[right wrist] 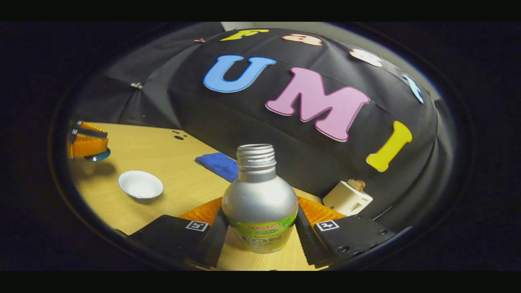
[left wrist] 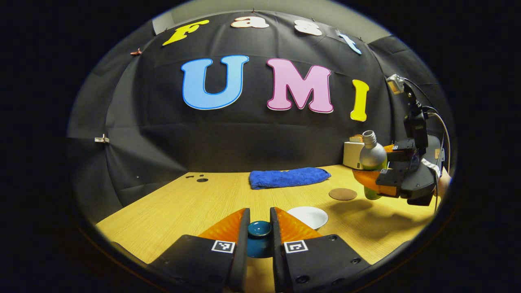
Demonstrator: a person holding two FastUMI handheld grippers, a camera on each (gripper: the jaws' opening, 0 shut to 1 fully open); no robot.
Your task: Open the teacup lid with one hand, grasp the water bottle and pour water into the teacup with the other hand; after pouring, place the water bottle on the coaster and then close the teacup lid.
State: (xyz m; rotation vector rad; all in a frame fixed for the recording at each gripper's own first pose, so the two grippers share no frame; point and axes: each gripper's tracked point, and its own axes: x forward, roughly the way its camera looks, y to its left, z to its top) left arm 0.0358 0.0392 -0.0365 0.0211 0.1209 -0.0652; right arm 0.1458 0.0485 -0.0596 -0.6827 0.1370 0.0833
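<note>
Left gripper (left wrist: 259, 228) is pinching the dark teal round lid (left wrist: 259, 228) aloft while right gripper (right wrist: 260, 228) is clamping the upright uncapped silver metal bottle (right wrist: 259, 199), with the open white teacup (right wrist: 140, 185) lying down-left of it, nearer the left gripper.

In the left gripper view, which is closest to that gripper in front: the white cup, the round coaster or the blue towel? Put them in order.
From the left gripper:
1. Cup, just right of its fingers.
2. Coaster, farther back, right.
3. Towel, farthest, by the wall.
</note>
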